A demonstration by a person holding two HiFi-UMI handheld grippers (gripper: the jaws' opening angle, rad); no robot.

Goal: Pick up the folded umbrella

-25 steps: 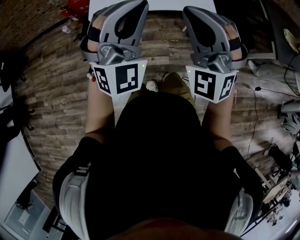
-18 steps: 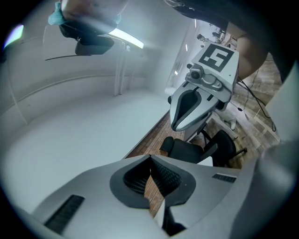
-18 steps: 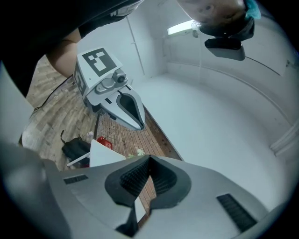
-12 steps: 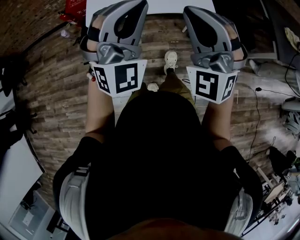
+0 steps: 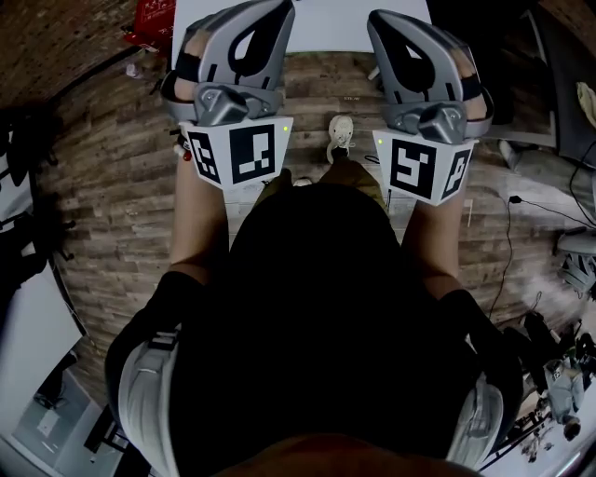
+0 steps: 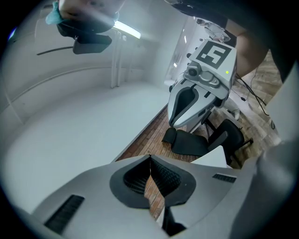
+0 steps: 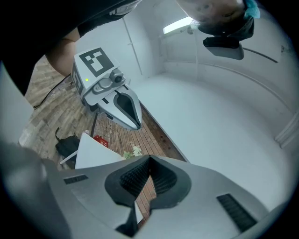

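No folded umbrella shows in any view. In the head view my left gripper (image 5: 273, 9) and right gripper (image 5: 380, 19) are held side by side, level, pointing ahead over a wooden floor toward a white table (image 5: 326, 11). Along its own jaws, the left gripper (image 6: 150, 161) has its ribbed pads touching with nothing between them. The right gripper (image 7: 149, 162) looks the same, pads together and empty. Each gripper view also catches the other gripper: the right gripper (image 6: 194, 95) and the left gripper (image 7: 119, 102).
The person's shoe (image 5: 340, 130) steps forward between the grippers. A black office chair (image 6: 201, 140) stands to the right, by a white table corner (image 6: 219, 156). A red object (image 5: 154, 14) lies on the floor at far left. Cables and clutter (image 5: 559, 373) lie at the right.
The person has walked forward: the floor has slid down the head view, the white table is nearer, and a shoe has come out ahead. Both grippers keep their pose and stay shut.
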